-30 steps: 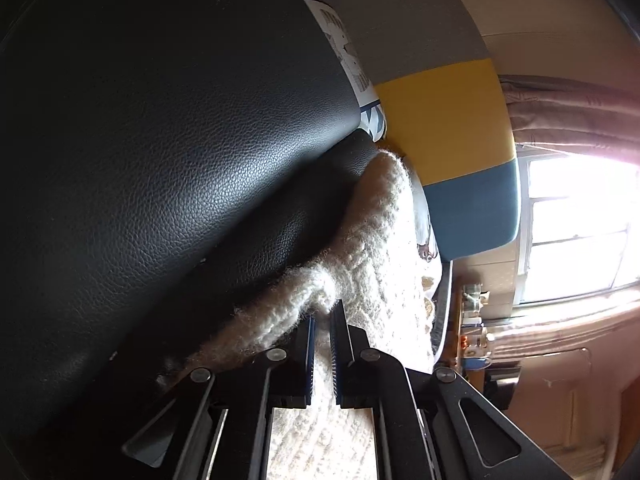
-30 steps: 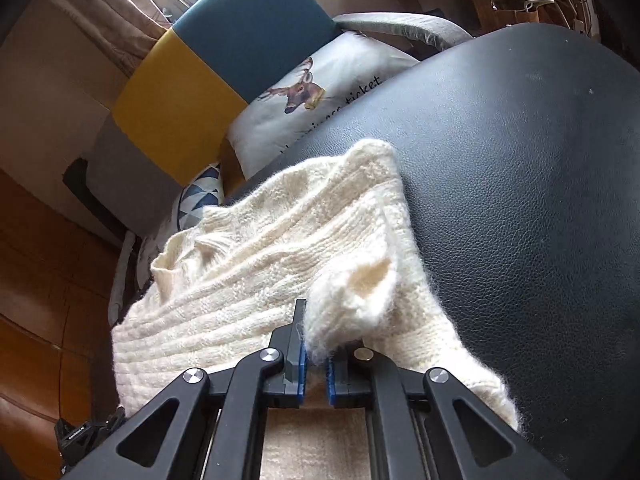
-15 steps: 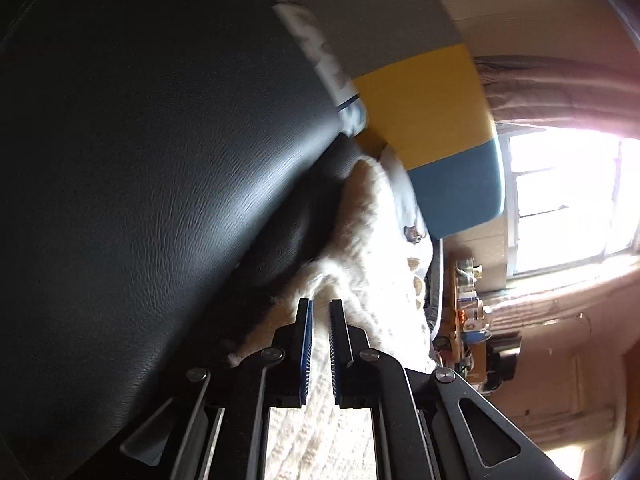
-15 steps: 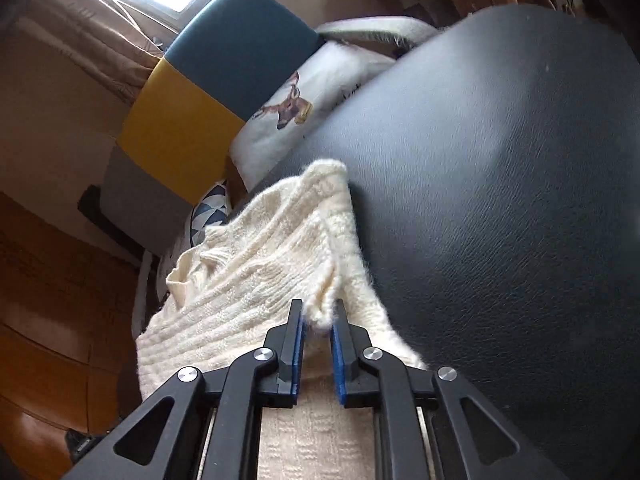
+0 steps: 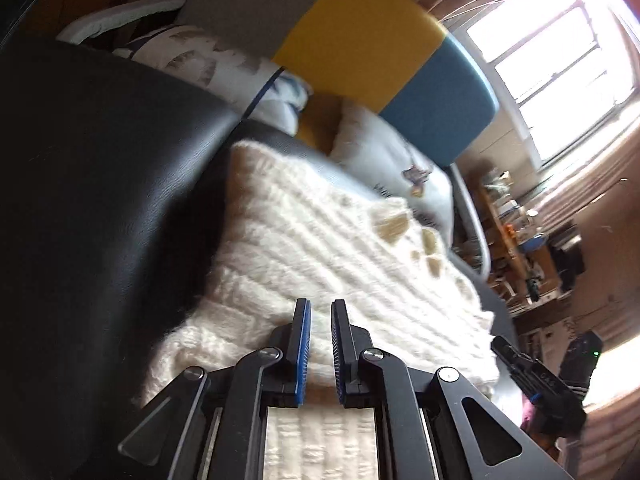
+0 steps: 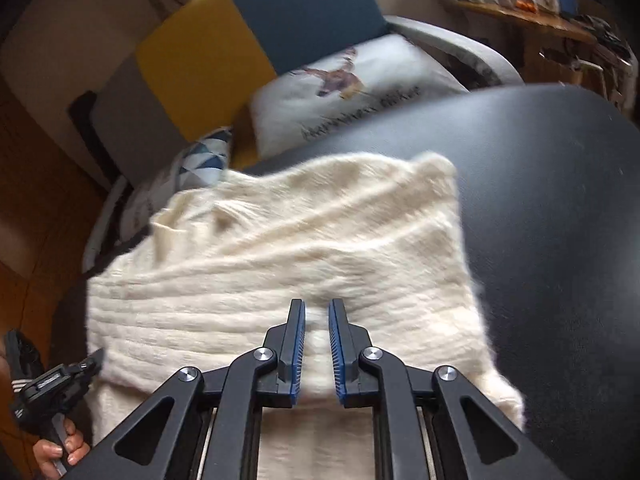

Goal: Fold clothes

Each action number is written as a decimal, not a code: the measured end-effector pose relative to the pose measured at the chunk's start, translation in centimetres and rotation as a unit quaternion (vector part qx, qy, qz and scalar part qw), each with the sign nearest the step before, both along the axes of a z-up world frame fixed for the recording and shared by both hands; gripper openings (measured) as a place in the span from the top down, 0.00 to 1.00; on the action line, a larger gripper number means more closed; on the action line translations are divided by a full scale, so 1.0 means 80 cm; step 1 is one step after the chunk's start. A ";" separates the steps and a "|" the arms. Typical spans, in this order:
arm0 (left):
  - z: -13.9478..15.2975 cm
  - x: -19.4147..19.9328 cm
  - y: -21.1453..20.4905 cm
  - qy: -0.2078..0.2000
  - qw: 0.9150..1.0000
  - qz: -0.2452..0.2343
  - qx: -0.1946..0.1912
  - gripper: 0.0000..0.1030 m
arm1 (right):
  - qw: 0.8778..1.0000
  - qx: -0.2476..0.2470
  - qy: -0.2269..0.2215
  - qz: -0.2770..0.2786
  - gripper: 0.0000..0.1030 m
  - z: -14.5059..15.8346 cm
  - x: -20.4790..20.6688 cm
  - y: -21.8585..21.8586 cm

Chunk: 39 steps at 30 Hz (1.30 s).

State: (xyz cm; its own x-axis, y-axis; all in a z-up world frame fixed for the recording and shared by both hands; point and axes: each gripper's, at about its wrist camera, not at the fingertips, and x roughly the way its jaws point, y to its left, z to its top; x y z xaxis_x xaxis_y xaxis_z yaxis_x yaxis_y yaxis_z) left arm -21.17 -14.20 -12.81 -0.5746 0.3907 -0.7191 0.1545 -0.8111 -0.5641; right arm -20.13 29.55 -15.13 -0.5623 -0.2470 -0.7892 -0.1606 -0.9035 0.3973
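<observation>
Now the cream knitted sweater [image 6: 280, 264] lies spread in a rough folded block on the black leather seat [image 6: 560, 200], its far edge near the deer-print cushion [image 6: 352, 84] propped against the yellow and blue chair back [image 6: 248, 32]. Both tools hang just above the knit. The left gripper [image 5: 319, 312] has its jaws parted by a narrow gap with nothing between them, and the right gripper [image 6: 317, 312] looks the same, slightly apart and holding no wool. Judging from this, a fold has been laid and another grasp is due. The risk is the loose, fuzzy knit: a shallow pinch could catch only the top layer, so the fold beneath would drag open. The smooth leather gives little grip, so a sideways pull might slide the whole sweater toward the seat edge.
</observation>
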 end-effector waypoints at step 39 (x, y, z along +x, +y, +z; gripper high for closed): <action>-0.014 -0.136 -0.088 0.039 0.977 -0.189 0.089 0.87 | 0.902 -0.113 0.016 0.417 0.95 -0.001 -0.053 -0.305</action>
